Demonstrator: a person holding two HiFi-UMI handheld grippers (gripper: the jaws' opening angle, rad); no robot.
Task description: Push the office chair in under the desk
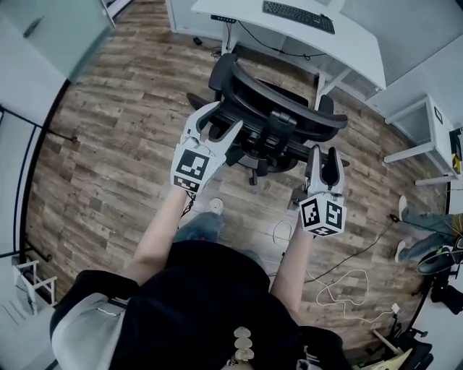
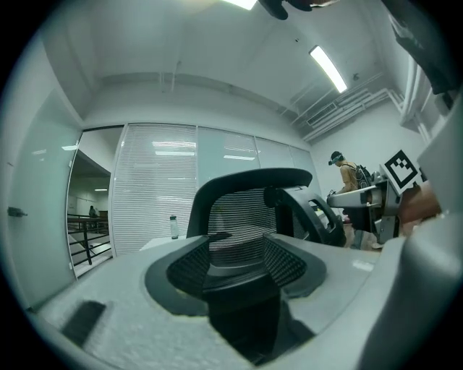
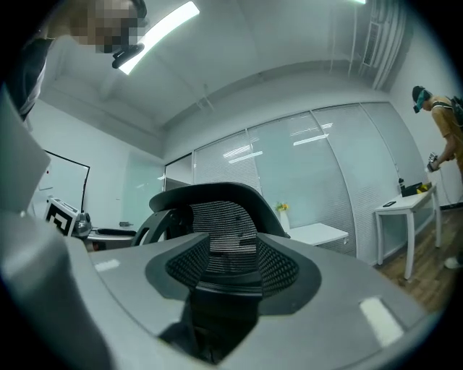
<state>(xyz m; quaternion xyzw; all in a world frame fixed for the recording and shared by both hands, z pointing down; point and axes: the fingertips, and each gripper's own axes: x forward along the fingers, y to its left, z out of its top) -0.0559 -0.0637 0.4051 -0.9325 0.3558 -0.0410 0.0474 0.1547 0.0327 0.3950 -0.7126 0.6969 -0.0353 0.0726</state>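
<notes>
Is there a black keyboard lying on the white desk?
Yes, the head view shows a black keyboard lying flat on the white desk, beyond the black mesh office chair.

both forearms outstretched, left tool (image 1: 221, 120) with jaws wide apart, right tool (image 1: 324, 152) with jaws narrowly apart

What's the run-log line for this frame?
left tool: open, empty | right tool: open, empty | office chair: rear faces both tools, contact unclear | desk: beyond chair, chair not tucked in
</notes>
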